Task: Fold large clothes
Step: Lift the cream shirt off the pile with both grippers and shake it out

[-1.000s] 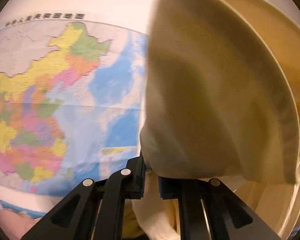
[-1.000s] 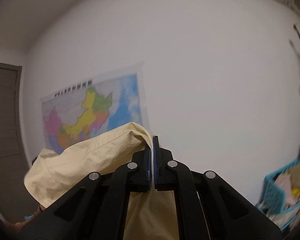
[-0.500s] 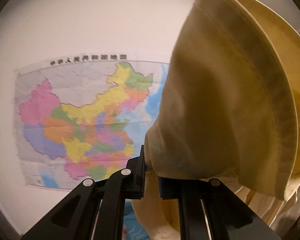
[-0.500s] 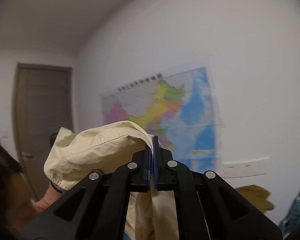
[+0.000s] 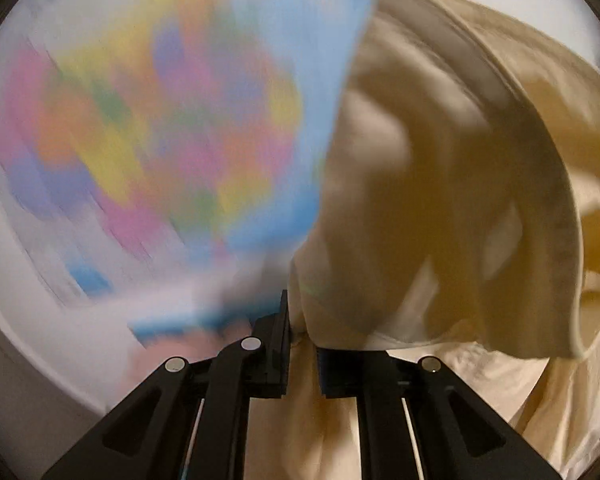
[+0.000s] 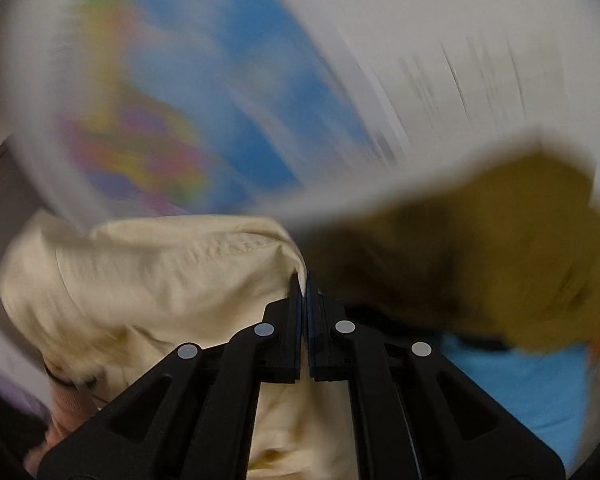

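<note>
**Two tools clamped on one cream garment**

Both of my views are smeared with motion blur, so the background reads only as colour. My left tool is gripping the cream garment: a bunch of cloth fills the gap between its fingers, and the rest billows up and out toward 1 and 3 o'clock, its hem curving down at 4 o'clock. At 10 o'clock of that view I see the wall map as patches of pink, yellow and blue.

My right tool has its fingers pressed together on a thin edge of the garment, which bulges away toward 9 o'clock. At 3 o'clock lies a mustard-yellow cloth, with a bright blue surface at 4 o'clock. The map sits at 11 o'clock.
</note>
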A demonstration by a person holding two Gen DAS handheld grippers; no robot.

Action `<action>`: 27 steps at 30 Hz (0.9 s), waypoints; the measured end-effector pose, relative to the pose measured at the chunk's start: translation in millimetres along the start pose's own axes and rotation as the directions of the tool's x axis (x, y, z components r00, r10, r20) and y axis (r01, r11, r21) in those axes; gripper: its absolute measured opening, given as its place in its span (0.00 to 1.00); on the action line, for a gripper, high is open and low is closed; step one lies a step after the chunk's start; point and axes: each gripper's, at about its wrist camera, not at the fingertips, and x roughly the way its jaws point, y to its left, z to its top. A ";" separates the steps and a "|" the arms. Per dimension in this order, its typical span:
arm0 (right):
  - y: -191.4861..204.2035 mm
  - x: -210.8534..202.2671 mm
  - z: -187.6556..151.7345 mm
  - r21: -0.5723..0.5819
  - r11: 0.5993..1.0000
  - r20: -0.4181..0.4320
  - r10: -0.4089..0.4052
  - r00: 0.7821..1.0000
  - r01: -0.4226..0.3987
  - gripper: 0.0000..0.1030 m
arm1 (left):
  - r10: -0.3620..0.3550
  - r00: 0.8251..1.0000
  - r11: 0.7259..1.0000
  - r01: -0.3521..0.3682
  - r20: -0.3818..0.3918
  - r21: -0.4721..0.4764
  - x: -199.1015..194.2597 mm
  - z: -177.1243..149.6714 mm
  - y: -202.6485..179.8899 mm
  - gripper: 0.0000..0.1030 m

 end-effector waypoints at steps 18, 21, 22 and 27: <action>136.2 96.3 -124.4 -0.813 0.495 0.103 -0.397 0.912 0.307 0.76 | -0.167 0.960 0.986 0.163 -0.226 -0.035 154.2 -44.9 13.2 0.29; 143.7 133.1 -140.3 -0.878 0.331 0.156 -0.483 0.862 0.344 0.46 | -0.177 0.957 0.984 0.171 -0.229 -0.047 153.9 -45.4 16.8 0.29; 144.4 139.2 -135.2 -0.877 0.350 0.129 -0.488 0.863 0.328 0.22 | -0.185 0.955 0.983 0.177 -0.232 -0.055 149.3 -44.7 16.0 0.28; 133.2 98.8 -34.8 -0.633 0.740 0.032 -0.270 0.962 0.229 0.07 | -0.249 0.950 0.965 0.227 -0.185 -0.135 133.4 -24.9 31.1 0.23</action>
